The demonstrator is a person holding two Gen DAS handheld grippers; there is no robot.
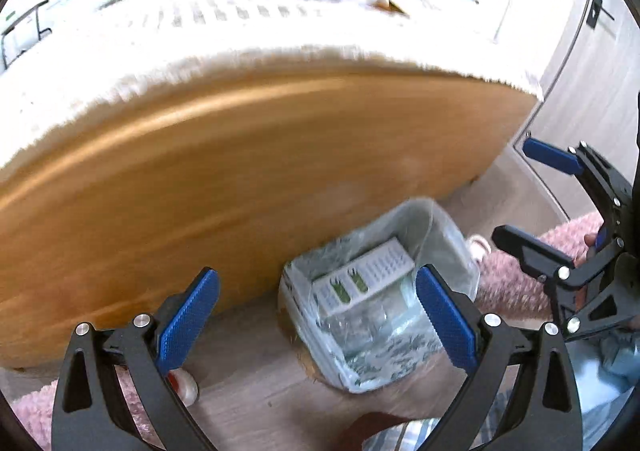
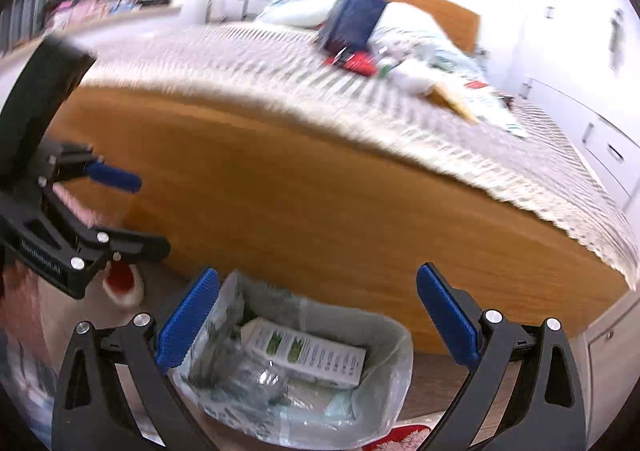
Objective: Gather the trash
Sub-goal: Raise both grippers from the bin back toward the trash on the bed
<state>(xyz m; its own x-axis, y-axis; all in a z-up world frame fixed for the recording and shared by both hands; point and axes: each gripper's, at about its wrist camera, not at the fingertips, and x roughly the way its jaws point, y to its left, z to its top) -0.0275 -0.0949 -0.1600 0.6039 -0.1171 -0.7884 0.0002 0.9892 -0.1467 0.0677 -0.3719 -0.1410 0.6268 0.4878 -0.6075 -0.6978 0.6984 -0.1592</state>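
The bed [image 2: 320, 187] fills most of both views, with a blue bag [image 2: 352, 21] and red things [image 2: 356, 63] on its cover. On the floor just beside its wooden footboard stands the bin [image 1: 448, 227], lined with plastic, a white box [image 2: 304, 351] inside. Above the bin, the left tongs [image 1: 318, 321] and the right tongs [image 2: 318, 321] are both spread apart, gripping nothing.

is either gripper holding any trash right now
No. The left gripper and the right gripper are both open and empty, above the lined bin that holds a white box.
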